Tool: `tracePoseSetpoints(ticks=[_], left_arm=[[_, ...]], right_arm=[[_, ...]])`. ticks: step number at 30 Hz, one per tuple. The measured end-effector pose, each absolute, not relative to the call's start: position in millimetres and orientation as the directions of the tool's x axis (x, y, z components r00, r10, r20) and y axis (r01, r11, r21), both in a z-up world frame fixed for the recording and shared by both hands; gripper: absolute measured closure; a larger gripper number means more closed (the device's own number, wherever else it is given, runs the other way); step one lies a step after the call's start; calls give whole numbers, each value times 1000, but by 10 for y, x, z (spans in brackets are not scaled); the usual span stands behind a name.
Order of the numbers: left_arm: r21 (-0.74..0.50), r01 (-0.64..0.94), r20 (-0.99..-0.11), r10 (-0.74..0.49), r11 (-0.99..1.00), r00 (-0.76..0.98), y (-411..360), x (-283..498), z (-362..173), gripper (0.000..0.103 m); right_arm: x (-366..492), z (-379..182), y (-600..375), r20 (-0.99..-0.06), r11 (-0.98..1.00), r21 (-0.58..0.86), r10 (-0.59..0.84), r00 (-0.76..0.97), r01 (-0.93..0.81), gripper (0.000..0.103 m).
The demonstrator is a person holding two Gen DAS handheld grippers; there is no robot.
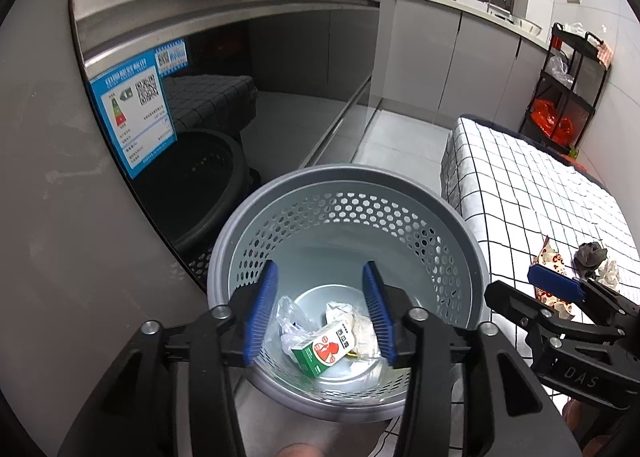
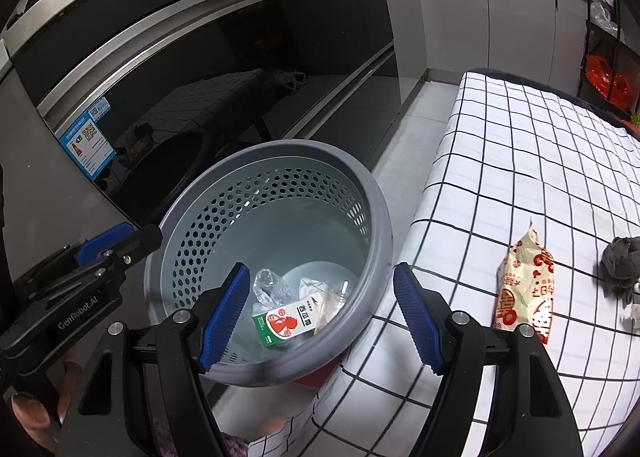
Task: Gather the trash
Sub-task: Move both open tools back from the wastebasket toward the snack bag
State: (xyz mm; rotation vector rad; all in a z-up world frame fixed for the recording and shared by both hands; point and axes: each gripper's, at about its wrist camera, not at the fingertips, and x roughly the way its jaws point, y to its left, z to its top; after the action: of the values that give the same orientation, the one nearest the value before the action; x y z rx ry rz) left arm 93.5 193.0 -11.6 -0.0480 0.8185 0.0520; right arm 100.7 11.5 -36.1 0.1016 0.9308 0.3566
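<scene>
Grey perforated bin [image 1: 348,225] on the floor beside the checked table [image 2: 520,161] holds a green carton [image 1: 325,349], clear plastic [image 1: 294,323] and crumpled paper; left gripper [image 1: 322,315] and right gripper [image 2: 320,315] both gape empty above it, while 1 printed wrapper [image 2: 526,289] lies on the table.

A grey bin [image 1: 464,225] perforated with hexagonal holes is seen, holding a green, white and red carton [image 1: 325,349]. The counter [image 2: 520,161] is covered in white cloth gridded with black lines. A cream wrapper [image 2: 524,289] is printed in red. Blue pads [image 2: 224,317] are fitted to black jaws.
</scene>
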Motion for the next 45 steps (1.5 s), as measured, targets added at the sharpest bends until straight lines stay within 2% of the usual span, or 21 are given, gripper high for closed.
tracePoseSetpoints(ticks=[6,9,16,20,27,35,45], left_arm=[[-14,-65,-712,36,998,701,1914,874,-63,54],[-8,-69,-698,44,998,715,1906,829,-27,46],[-11,-50,-680,29,999,732,1809,713,36,44],[5,-26,-660,23,1000,750,1686,627,85,37],[5,14,-649,-8,1000,761,1461,488,159,37],[4,62,-625,-46,998,779,1109,298,240,28],[-2,146,-632,-114,989,767,558,206,222,25]], right_arm=[[867,-339,25,-762,944,230,325,561,-235,32],[772,-351,-71,-761,950,230,311,569,-212,31],[589,-336,-288,-762,964,205,267,590,-172,31],[469,-277,-457,-756,969,196,246,606,-148,28],[202,-195,-744,-749,982,144,189,635,-122,27],[-98,-112,-1186,-734,993,88,118,669,-78,26],[-434,-119,-1802,-726,999,51,31,686,9,22]])
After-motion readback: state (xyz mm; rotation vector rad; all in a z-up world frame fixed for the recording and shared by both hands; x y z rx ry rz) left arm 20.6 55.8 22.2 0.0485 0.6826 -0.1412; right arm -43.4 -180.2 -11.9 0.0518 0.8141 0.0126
